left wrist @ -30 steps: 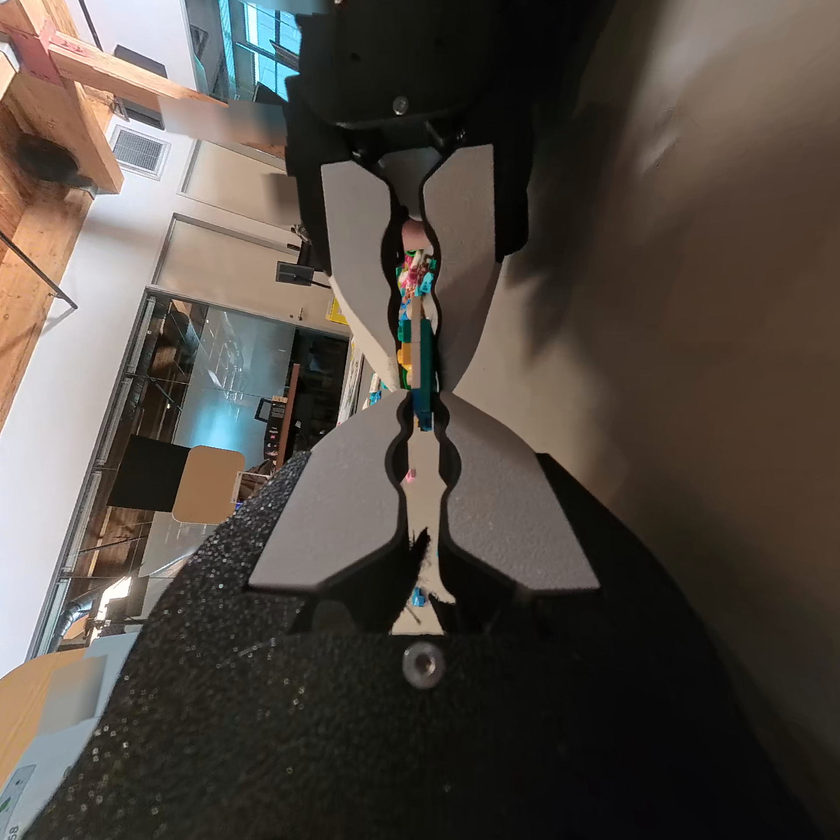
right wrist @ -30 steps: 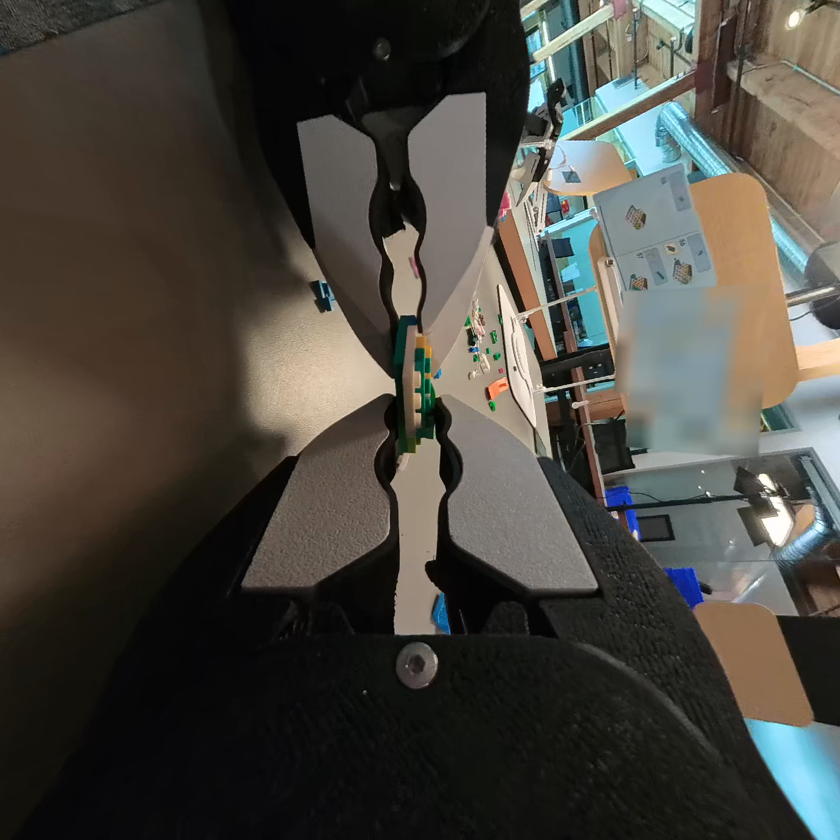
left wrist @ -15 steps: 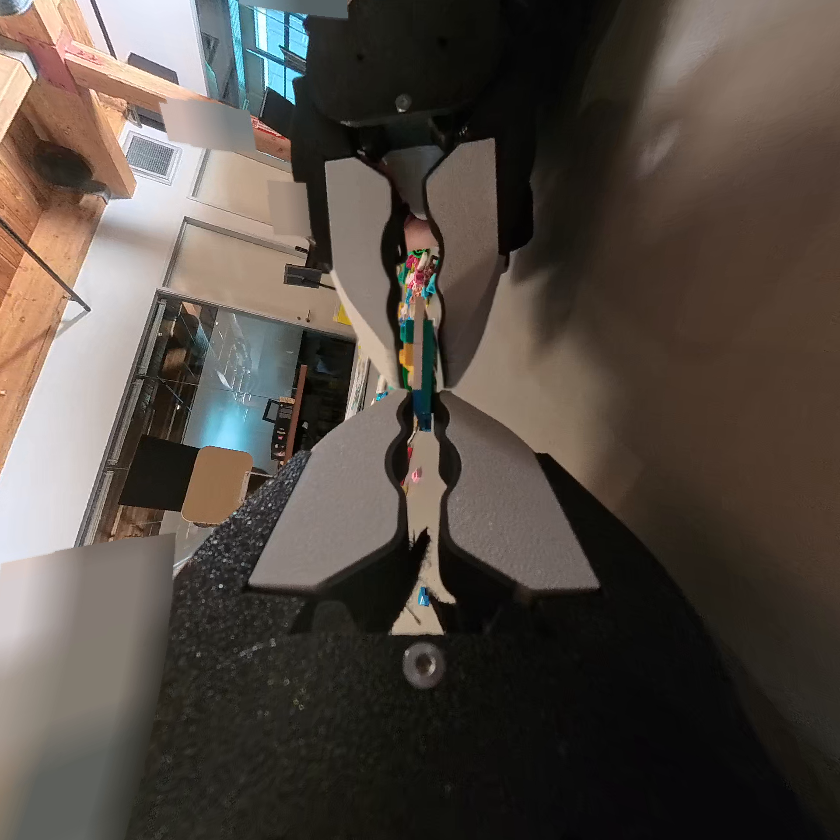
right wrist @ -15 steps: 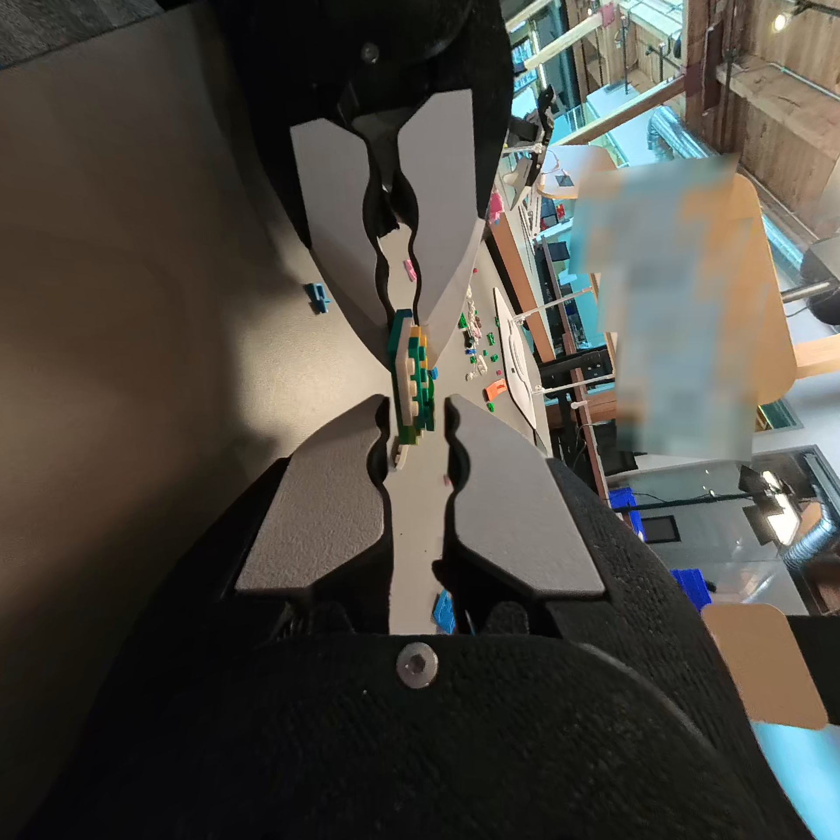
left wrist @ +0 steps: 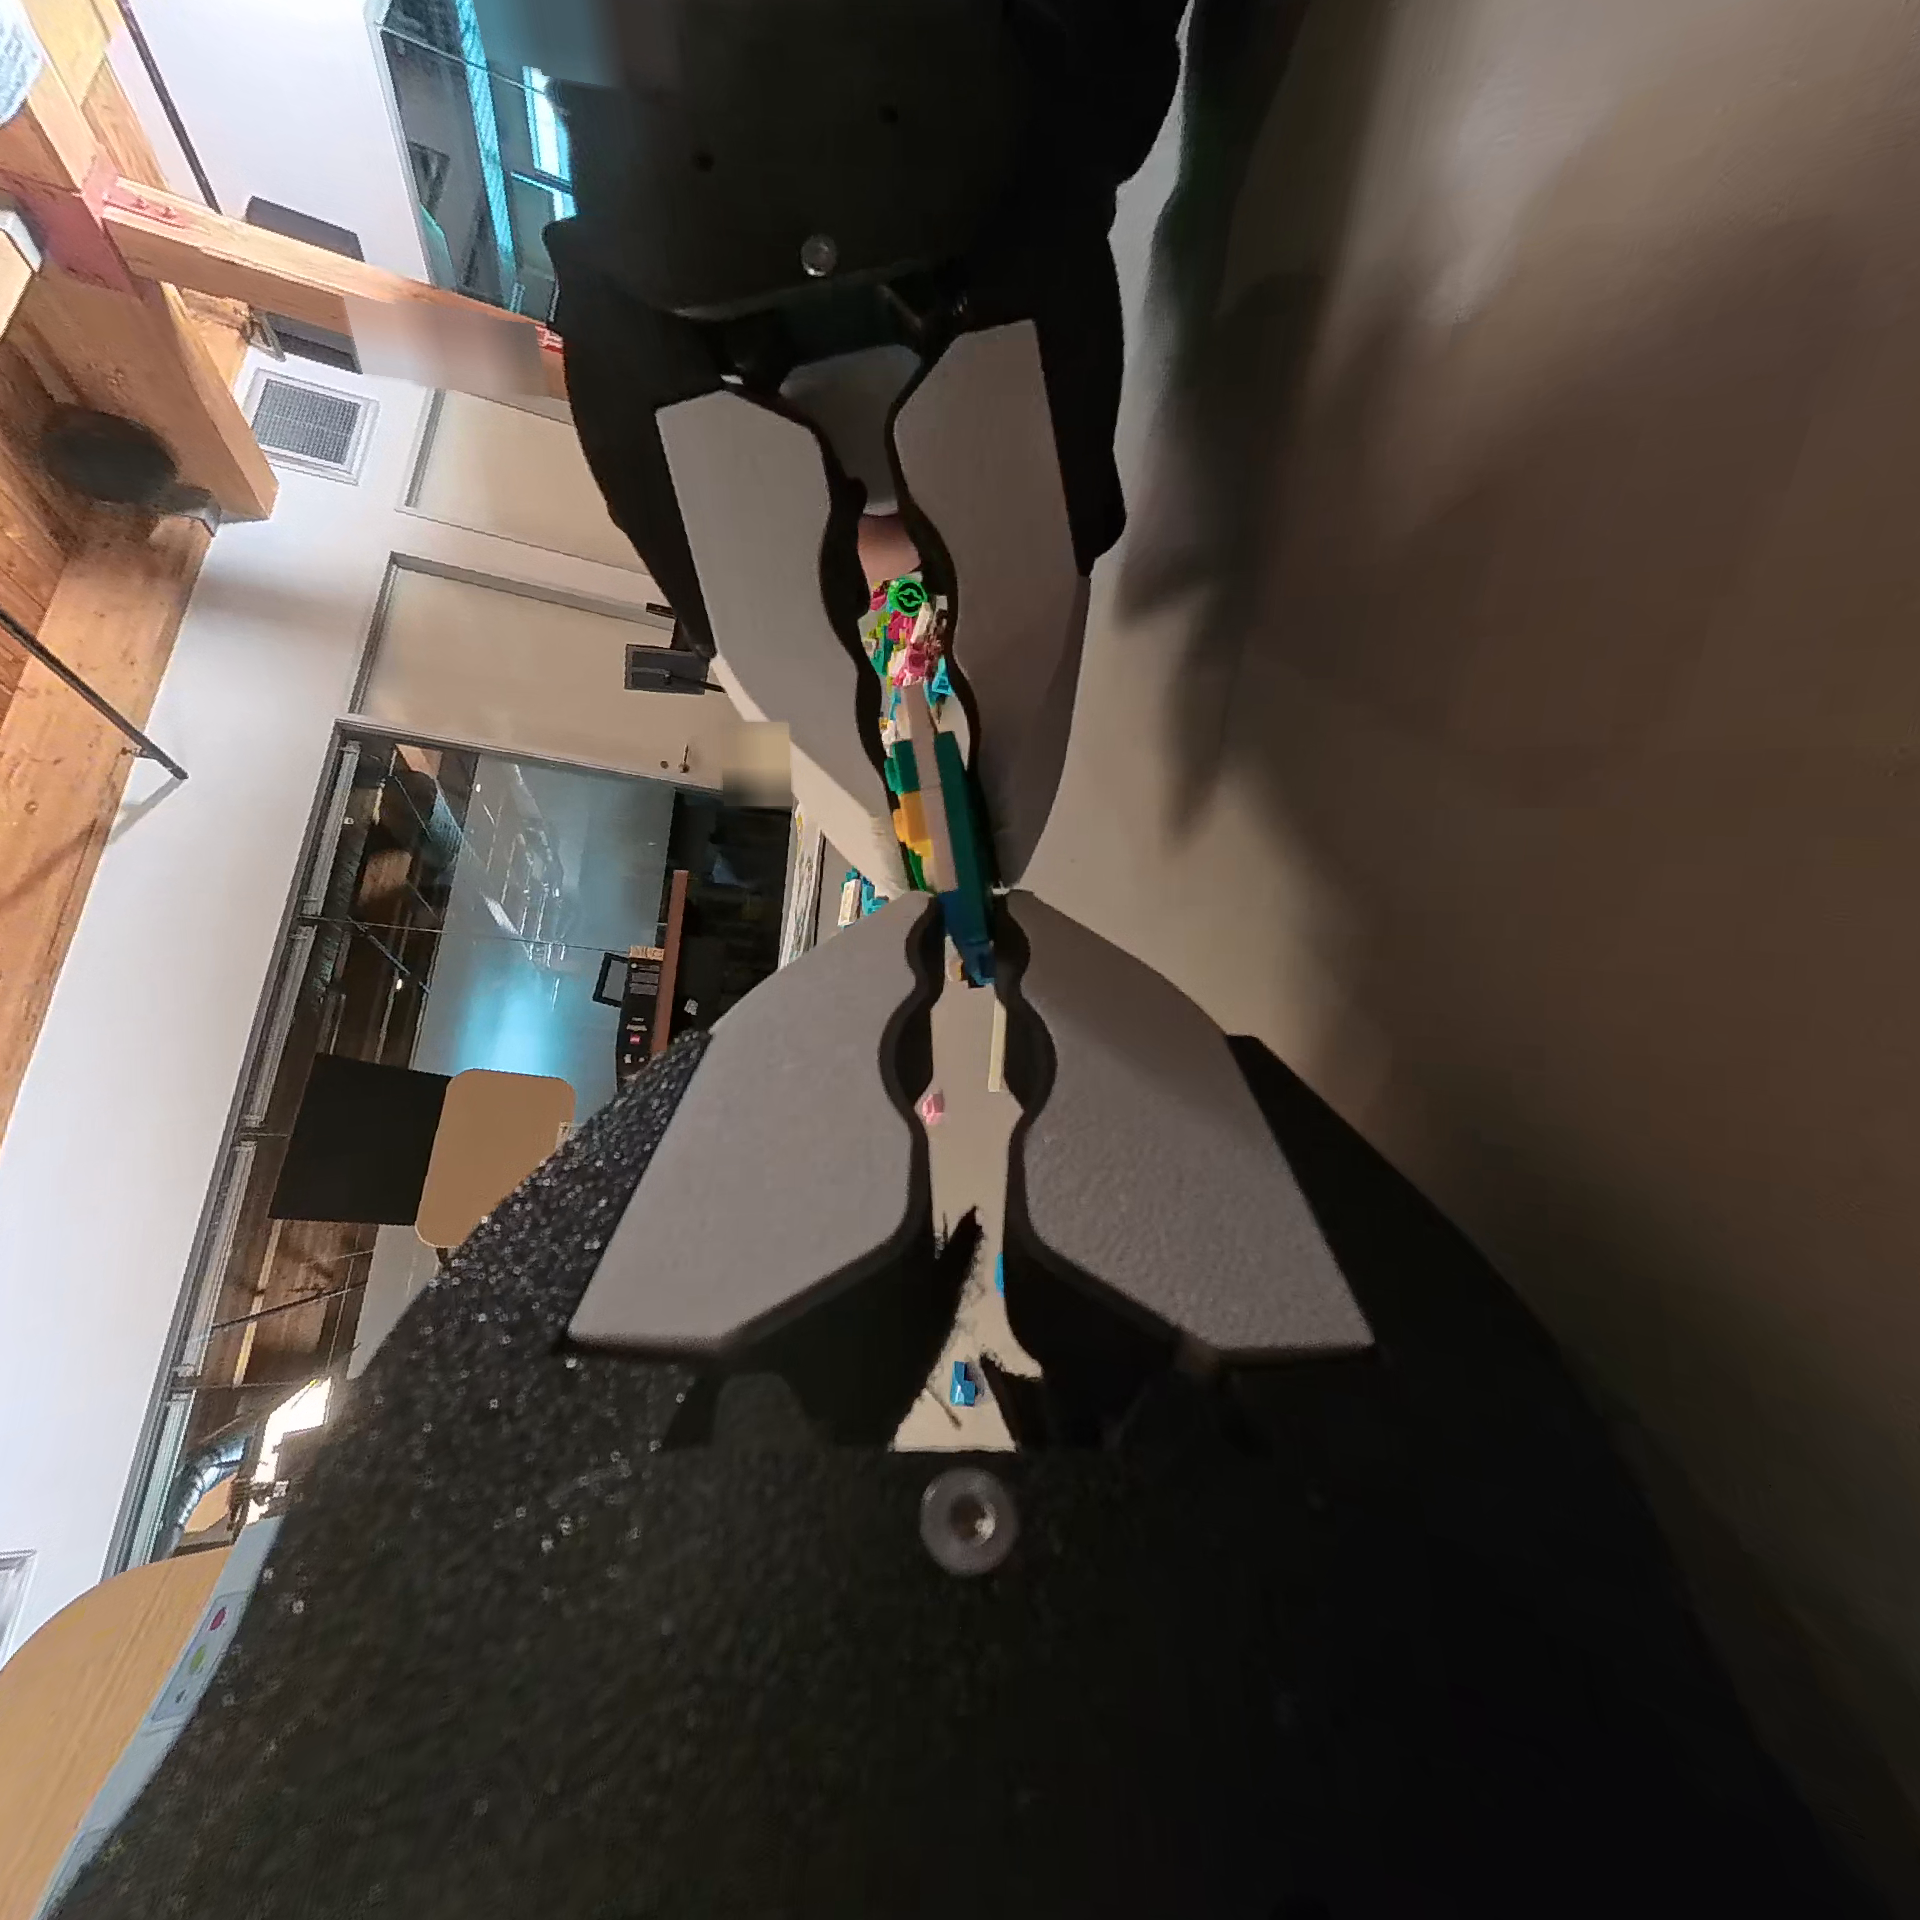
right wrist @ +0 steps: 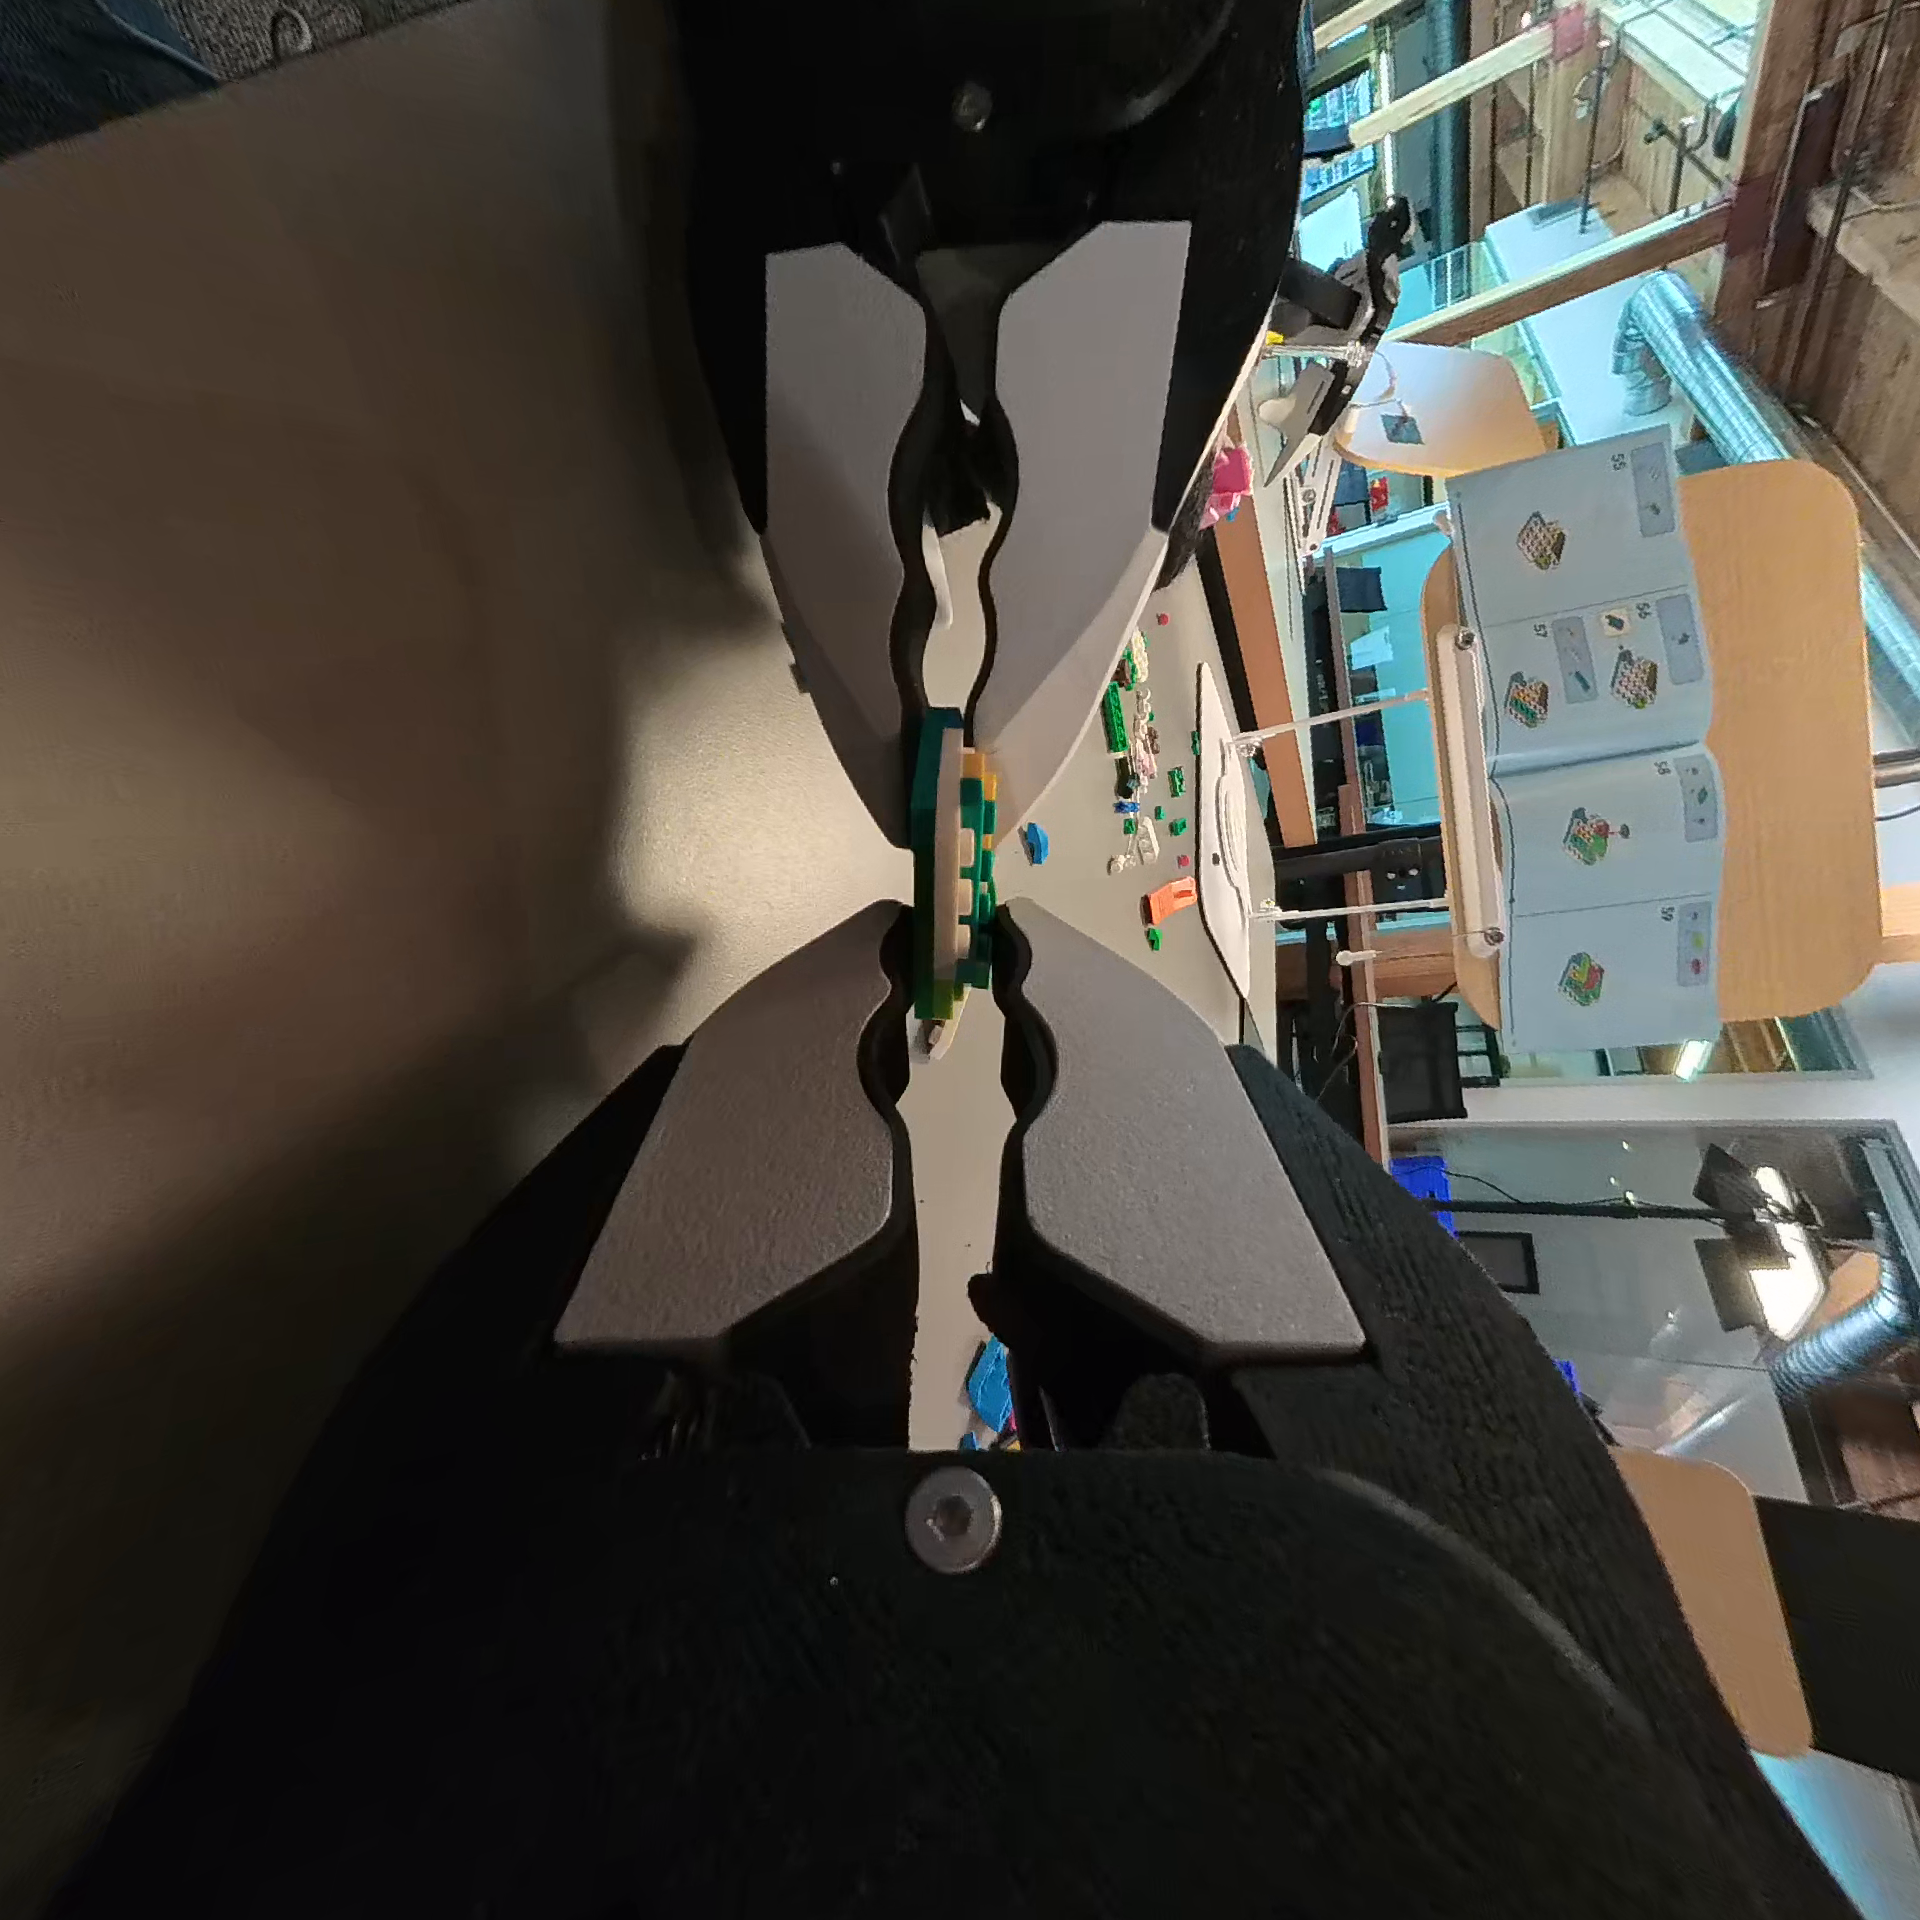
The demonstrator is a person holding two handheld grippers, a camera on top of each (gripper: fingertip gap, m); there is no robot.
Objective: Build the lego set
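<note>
two grippers meet tip to tip over the grey desk point(right wrist: 364, 623). left gripper point(left wrist: 971, 914) has its jaws closed on one end of the flat lego plate point(right wrist: 951, 862); right gripper point(right wrist: 948, 914) has its jaws closed on the other end. loose bricks point(right wrist: 1138, 769) lie farther right, near an open booklet point(right wrist: 1590, 748).

Dim foregrnd, bright bkgd windows; wide-angle edge warp.

Left gripper point(left wrist: 971, 940): fingertips pinch the lego build's lower end.
Lego build point(left wrist: 940, 821): teal, yellow and white, edge-on at the centre.
Right gripper point(left wrist: 951, 831): at 12 o'clock, fingers flank the build's upper end.
Table point(left wrist: 1507, 831): grey, filling 3 o'clock.
Loose bricks point(left wrist: 909, 634): pink and green, beyond the build.
</note>
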